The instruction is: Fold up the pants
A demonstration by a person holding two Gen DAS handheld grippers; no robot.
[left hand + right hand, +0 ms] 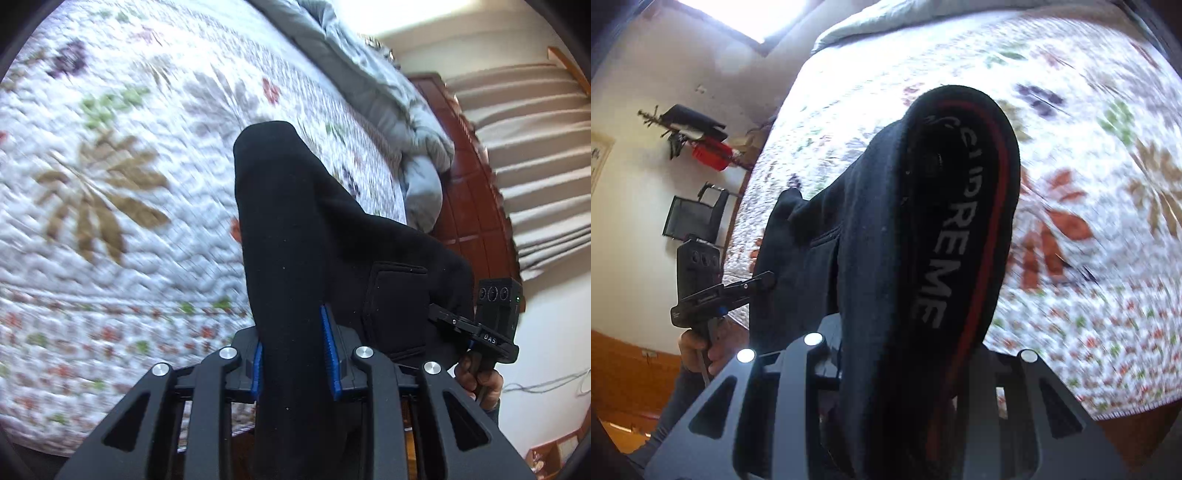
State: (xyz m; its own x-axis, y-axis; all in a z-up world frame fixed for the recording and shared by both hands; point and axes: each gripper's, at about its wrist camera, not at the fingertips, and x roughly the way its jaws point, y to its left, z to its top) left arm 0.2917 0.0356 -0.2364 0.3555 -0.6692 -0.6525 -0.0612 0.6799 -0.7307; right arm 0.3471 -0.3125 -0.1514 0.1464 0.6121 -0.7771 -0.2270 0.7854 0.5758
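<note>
Black pants (295,221) hang lifted off the bed, bunched between both grippers. My left gripper (293,332) is shut on a thick fold of the black cloth, with its blue pads (328,332) pressing on both sides. My right gripper (905,362) is shut on the waistband (960,221), which has a red stripe and grey letters; the cloth hides its fingertips. Each gripper appears in the other's view: the right gripper (436,312) held by a hand at the pants' right edge, the left gripper (764,278) at their left edge.
A white quilt (129,184) with a flower print covers the bed (1071,184) under the pants. A grey blanket (388,92) lies bunched along the far side against a brown wooden board (469,177). Curtains (535,147) hang beyond it. A wall rack (701,140) holds a red box.
</note>
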